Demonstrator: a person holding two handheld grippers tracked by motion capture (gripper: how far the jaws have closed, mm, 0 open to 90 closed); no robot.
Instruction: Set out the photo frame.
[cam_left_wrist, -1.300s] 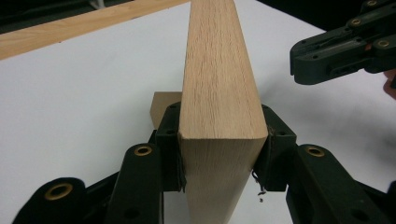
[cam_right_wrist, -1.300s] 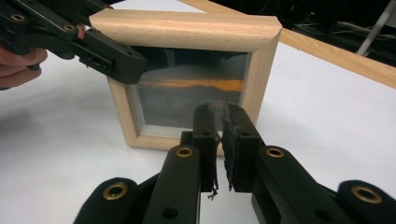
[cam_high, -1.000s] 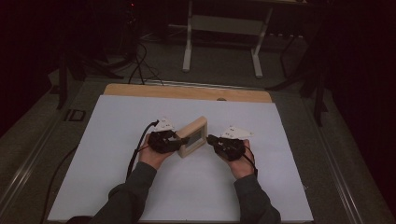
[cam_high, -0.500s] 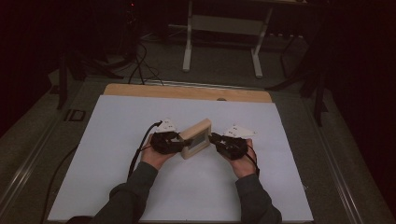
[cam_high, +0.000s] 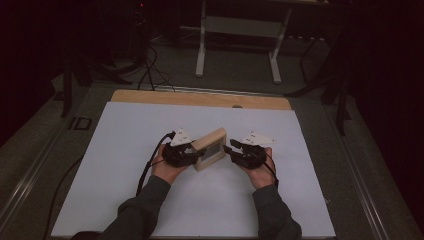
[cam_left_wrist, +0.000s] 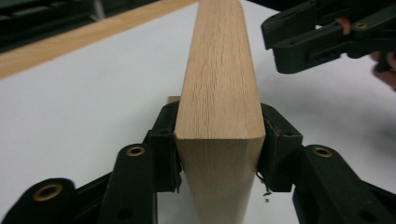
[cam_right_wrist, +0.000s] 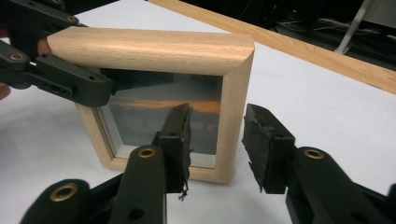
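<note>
Two grippers work one wooden picture frame, standing upright on the white desk just below centre of the high view. Left gripper is clenched on it: in the left gripper view both pads press the frame's side rail, which runs up the middle of the picture between the jaws. Right gripper has just been opening its jaws; in the right gripper view they stand apart and released, straddling the frame's near upright rail without pressing it. That rail sits between the jaws, nearer the left pad, with a clear gap to the other one.

The step looks like a handover or set-down, left side keeping the hold. To do it well: hold the left grip firm and level so the frame doesn't tip, back the right jaws straight off the rail without clipping the corner or glass, and avoid dragging the base across the desk.
</note>
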